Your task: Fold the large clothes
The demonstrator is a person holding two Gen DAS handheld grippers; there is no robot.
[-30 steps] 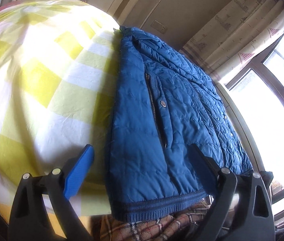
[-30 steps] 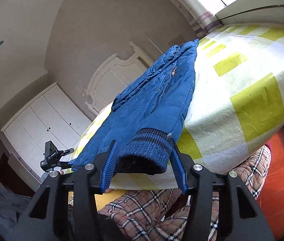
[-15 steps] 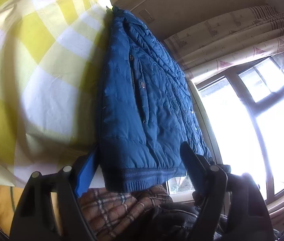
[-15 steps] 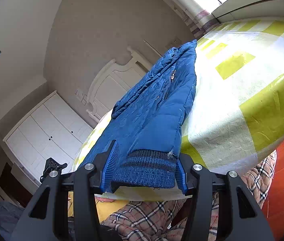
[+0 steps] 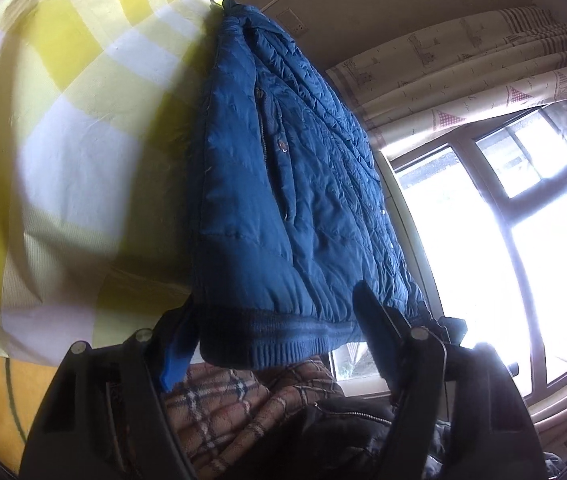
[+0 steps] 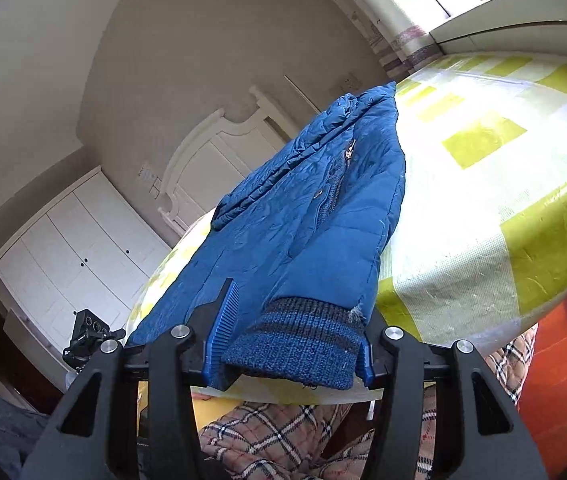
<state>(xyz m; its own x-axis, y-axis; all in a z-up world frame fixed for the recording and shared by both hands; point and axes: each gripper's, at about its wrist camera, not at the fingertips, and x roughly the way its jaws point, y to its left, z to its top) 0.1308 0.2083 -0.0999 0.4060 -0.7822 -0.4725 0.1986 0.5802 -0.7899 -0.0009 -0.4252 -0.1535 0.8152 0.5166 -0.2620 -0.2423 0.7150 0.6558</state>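
A blue quilted jacket (image 5: 283, 184) lies on a bed with a yellow and white checked sheet (image 5: 63, 120), its ribbed knit hem hanging toward me. My left gripper (image 5: 271, 340) is open, its fingers on either side of the hem's left corner (image 5: 275, 344). In the right wrist view the jacket (image 6: 303, 220) runs away over the sheet (image 6: 503, 184). My right gripper (image 6: 295, 344) is open around the ribbed hem's right corner (image 6: 295, 344), with the knit band between its blue pads.
A plaid blanket (image 5: 235, 400) lies below the bed edge, seen also in the right wrist view (image 6: 283, 436). A bright window (image 5: 503, 220) and curtains are to the right. White wardrobe doors (image 6: 83, 252) and a headboard stand behind.
Both grippers moved in toward the jacket's hem. The left gripper dropped lower and now brackets the hem; the right gripper's fingers now enclose the knit band more deeply.
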